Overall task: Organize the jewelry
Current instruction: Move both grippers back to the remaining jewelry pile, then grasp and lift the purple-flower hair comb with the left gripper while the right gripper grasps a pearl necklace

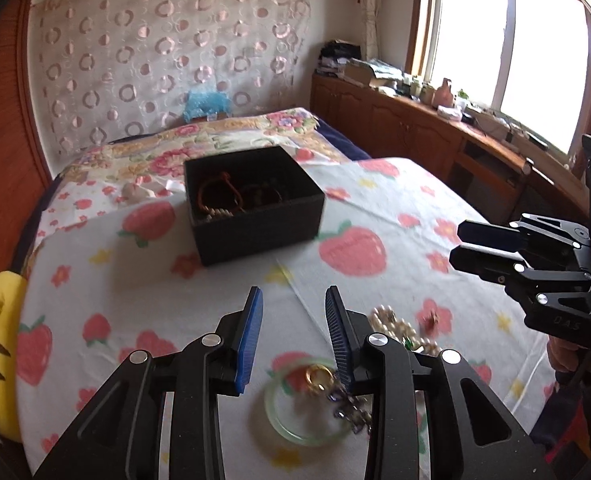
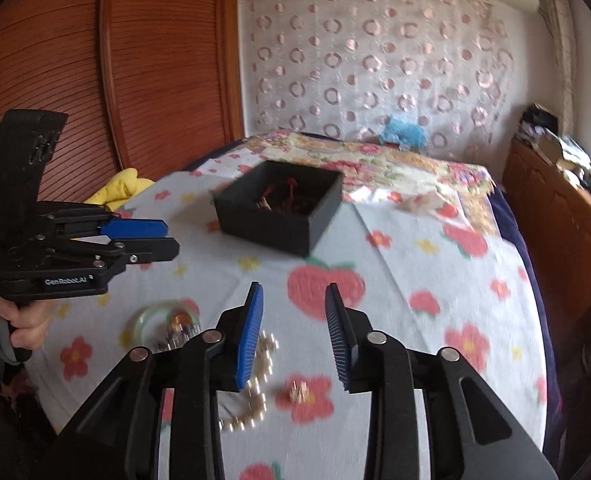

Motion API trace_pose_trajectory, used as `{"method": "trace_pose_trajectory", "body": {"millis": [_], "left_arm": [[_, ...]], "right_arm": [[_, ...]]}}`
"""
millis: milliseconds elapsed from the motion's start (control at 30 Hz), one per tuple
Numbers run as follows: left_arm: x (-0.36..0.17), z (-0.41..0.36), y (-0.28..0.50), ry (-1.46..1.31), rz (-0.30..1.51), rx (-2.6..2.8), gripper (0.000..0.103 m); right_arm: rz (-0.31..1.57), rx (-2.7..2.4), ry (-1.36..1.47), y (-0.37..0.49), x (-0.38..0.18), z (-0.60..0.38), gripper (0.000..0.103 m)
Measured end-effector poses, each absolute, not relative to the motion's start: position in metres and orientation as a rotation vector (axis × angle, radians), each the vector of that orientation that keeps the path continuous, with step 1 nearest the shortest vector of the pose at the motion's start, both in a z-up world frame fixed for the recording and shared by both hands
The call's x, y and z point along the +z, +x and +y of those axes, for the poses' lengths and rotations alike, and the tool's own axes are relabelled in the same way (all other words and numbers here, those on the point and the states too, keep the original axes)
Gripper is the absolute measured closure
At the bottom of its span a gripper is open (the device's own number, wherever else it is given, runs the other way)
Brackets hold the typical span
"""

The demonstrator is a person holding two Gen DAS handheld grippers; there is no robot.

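Left wrist view: the left claw hangs over the bed near its front edge, jaws partly apart with nothing between them. Right under it sit a pale green bangle, a gold ring lying inside the bangle's loop, and a purplish crystal bracelet draped over the bangle's right side. The pearl strand is just to the right of that claw.

From the right wrist view, the right claw is also partly open and empty. The pearl strand curls below its left finger, and a small sparkly piece, maybe an earring, lies almost straight down between the jaws.

The black box with bracelets already in it sits further back, toward the middle of the bed, ahead of both claws.

So the bangle pile looks like the left's job, while pearls and the little piece are nearer the right. Both probably just drop down, no sideways reach needed.
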State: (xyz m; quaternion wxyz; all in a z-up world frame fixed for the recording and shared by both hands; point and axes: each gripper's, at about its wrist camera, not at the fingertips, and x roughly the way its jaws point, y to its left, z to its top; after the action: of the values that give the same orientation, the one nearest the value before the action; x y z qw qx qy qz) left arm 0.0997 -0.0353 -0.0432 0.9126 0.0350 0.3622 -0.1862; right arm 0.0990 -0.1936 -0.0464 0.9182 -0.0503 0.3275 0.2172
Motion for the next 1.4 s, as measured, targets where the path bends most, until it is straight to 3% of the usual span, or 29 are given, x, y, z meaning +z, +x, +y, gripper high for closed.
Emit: {"method": "trace_pose_trajectory", "body": {"millis": [367,1400], "left_arm": [[-0.068,-0.052,0.08,0.063,0.826,-0.42,0.072],[-0.095,-0.048,0.078,-0.046,0.936,-0.408,0.076]], "right_arm": [[0.762,0.42,-0.03,0.079,-0.093,-0.205,0.067],[0.785,0.43,-0.034,0.072,-0.103,-0.201,0.067]]}}
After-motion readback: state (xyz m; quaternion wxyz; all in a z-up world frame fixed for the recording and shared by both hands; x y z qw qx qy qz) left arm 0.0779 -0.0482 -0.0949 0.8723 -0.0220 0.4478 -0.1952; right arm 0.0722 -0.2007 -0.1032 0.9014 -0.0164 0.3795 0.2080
